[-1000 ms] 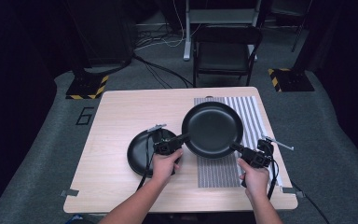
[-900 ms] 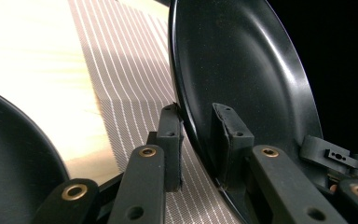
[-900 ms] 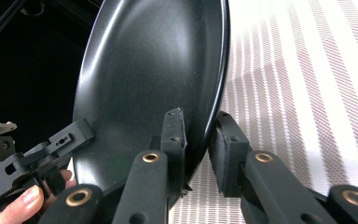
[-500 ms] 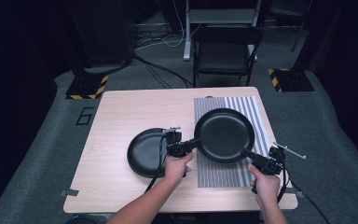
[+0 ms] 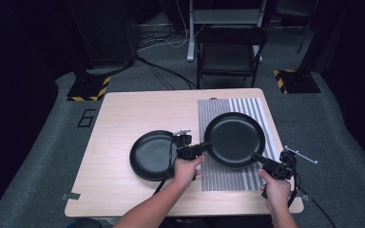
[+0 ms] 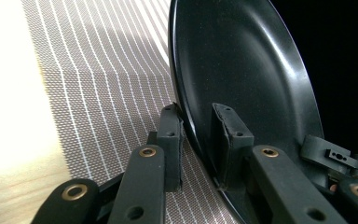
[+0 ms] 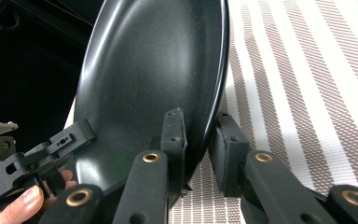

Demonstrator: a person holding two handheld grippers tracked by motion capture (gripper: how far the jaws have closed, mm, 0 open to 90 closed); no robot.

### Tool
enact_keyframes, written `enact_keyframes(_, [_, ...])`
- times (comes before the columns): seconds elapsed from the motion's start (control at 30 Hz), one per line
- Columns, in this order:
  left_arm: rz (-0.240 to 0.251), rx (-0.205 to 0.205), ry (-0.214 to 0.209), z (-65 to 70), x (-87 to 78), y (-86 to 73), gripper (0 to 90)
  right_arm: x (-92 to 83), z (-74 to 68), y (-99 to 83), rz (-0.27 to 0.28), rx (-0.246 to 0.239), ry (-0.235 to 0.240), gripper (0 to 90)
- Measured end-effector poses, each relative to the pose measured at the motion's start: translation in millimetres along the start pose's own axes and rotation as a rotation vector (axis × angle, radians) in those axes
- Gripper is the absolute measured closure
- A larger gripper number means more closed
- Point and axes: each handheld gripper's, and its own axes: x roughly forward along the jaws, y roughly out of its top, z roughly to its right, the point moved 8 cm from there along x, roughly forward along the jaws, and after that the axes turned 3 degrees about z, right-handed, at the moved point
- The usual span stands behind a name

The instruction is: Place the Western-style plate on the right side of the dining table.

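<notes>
- The tabletop [image 5: 123, 118] lies bare on its far left; my striped mat [image 5: 233, 178] nearly reaches its right edge;
- The large black pan [image 5: 235, 137] sits over the mat, its rim close beside the smaller pan [image 5: 149, 154] on bare wood;
- My left tool [image 5: 200, 148] clamps the large pan's left rim; my right tool [image 5: 260, 160] clamps its near-right rim; both forearms come in low;
- Whether the pan touches the mat, I cannot tell.

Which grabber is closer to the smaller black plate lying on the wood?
Left. The left gripper sits right beside the smaller black plate; the right gripper is across the big plate, farther away.
</notes>
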Motion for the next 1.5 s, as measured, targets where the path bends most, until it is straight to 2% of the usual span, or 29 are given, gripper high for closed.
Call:
enact_keyframes(0.13, [-0.011,0.005,-0.007,1.1,5.4,-2.6,74.2,-2.5,6.1,0.4,0.002,0.010,-0.001,76.5])
enact_keyframes(0.23, [-0.022,-0.007,-0.005,-1.1,12.0,-5.2,74.2,-1.6,11.6,1.2,-0.001,0.013,-0.012,76.6])
enact_keyframes(0.4, [-0.021,-0.008,0.001,-4.0,17.4,-5.4,74.2,1.9,17.0,1.9,-0.006,0.024,-0.019,76.6])
enact_keyframes(0.6, [-0.025,-0.033,0.022,-15.6,28.3,-4.8,74.3,15.7,24.1,4.1,-0.024,0.029,-0.019,76.5])
enact_keyframes(0.77, [-0.029,-0.026,0.030,-18.8,32.5,-3.4,74.3,22.4,28.7,4.8,-0.035,0.041,-0.011,76.3])
enact_keyframes(0.93, [-0.023,-0.031,0.041,-22.5,37.3,-1.8,74.3,29.2,32.5,8.3,-0.039,0.034,-0.012,76.2])
enact_keyframes(0.97, [-0.026,-0.040,0.045,-24.6,40.0,-2.1,74.3,31.3,33.1,8.4,-0.052,0.053,-0.014,76.3])
enact_keyframes(1.0, [-0.029,-0.048,0.045,-25.5,41.4,-3.0,74.3,32.9,35.5,9.3,-0.046,0.031,-0.011,76.3])
enact_keyframes(1.13, [-0.034,-0.062,0.053,-28.6,45.6,-5.3,74.2,37.5,39.7,10.8,-0.054,0.039,-0.018,76.3])
enact_keyframes(1.17, [-0.035,-0.067,0.056,-30.1,48.0,-5.4,74.3,39.3,40.7,11.6,-0.066,0.059,-0.023,76.2])
enact_keyframes(1.2, [-0.035,-0.067,0.056,-30.1,48.0,-5.4,74.3,40.9,43.1,12.6,-0.062,0.036,-0.025,76.3])
enact_keyframes(1.5, [-0.027,-0.096,0.091,-38.7,59.3,3.2,74.2,56.6,46.6,22.1,-0.066,0.050,-0.031,76.2])
